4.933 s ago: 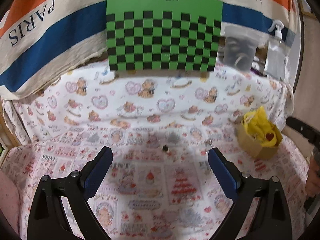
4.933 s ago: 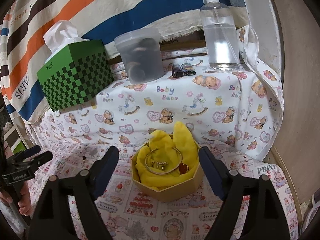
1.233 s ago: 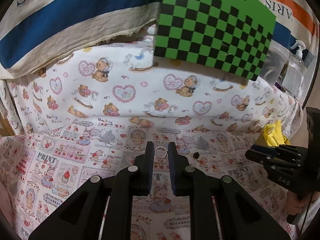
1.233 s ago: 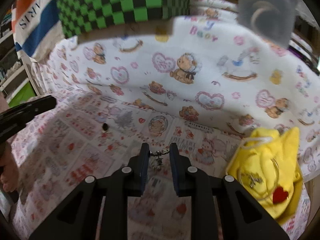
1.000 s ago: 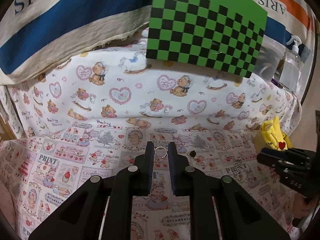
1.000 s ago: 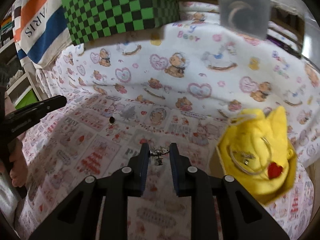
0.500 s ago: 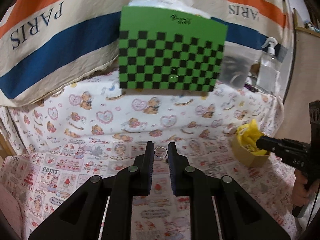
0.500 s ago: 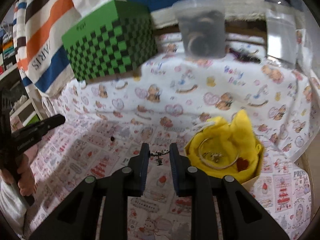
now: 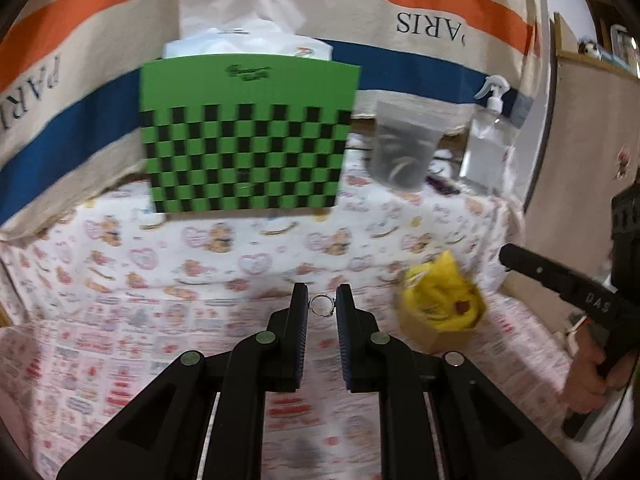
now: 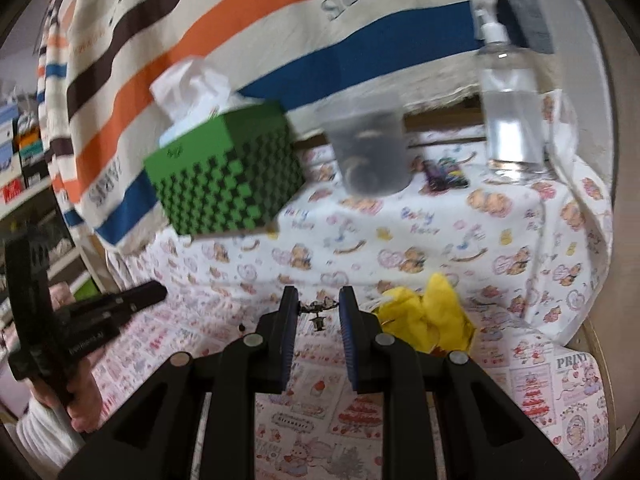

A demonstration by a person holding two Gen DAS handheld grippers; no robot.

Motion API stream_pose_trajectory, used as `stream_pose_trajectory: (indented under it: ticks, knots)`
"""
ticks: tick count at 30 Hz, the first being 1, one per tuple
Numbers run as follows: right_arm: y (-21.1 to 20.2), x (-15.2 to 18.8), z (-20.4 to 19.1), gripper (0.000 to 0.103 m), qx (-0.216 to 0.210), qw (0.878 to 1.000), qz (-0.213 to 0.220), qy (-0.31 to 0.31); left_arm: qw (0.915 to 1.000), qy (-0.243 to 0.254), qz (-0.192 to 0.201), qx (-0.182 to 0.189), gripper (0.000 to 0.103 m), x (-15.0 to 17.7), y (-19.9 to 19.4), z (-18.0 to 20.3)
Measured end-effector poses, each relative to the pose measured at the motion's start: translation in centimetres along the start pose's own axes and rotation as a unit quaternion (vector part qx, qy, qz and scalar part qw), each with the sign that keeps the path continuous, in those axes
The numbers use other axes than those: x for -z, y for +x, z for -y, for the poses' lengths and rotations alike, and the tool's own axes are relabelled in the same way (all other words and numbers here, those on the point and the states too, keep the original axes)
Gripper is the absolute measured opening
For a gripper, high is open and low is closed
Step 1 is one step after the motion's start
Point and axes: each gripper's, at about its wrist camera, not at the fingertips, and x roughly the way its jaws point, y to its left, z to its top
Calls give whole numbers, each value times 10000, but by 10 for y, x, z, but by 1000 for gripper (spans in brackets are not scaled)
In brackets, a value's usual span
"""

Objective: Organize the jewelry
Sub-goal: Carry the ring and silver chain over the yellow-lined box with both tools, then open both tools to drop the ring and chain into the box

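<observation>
My left gripper (image 9: 321,307) is shut on a small silver ring (image 9: 321,305) and holds it in the air above the patterned cloth. My right gripper (image 10: 319,308) is shut on a small dark metal charm with a hanging drop (image 10: 318,314), also lifted. The small cardboard box lined with yellow cloth (image 9: 442,307) stands to the right of the left gripper; in the right wrist view the yellow cloth (image 10: 428,316) lies just right of my fingers. A tiny dark bead (image 10: 241,326) lies on the cloth to the left.
A green checkered tissue box (image 9: 244,136), a frosted plastic cup (image 9: 404,148) and a clear pump bottle (image 9: 486,148) stand on the raised ledge behind. A striped PARIS cloth (image 9: 400,8) hangs at the back. A wall panel (image 9: 580,152) is at the right.
Both grippers closed on jewellery pieces and have risen and pulled back from the cloth; the yellow-lined box now sits lower and closer to both. The views are motion-blurred.
</observation>
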Motion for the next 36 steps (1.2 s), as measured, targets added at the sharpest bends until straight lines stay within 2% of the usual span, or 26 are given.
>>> stream_pose_trajectory:
  ticks: [8,11,16,22,26,36]
  knots:
    - [-13,-10,29,19,-55,9985,191,514,9995,165,129,237,13,-26,8,38]
    - [-8,-9,43,19,18,9974,100,711,9990,132,-96,418,13,-34,25,50]
    - [5,-4,73,19,-116,9908,-108,1344,9947,-247,-595,801,13,-43,65,62]
    - [30,10,99,19,-149,9838,-536,1703,9872,-254,-1117,1112,13,-35,111,86]
    - [39,17,112,19,-36,9791,-682,1914,9860,-220,-1212,1126,13,-23,129,97]
    - [47,22,118,20,1,9777,-806,1940,9823,-148,-1457,1170,13,-10,158,103]
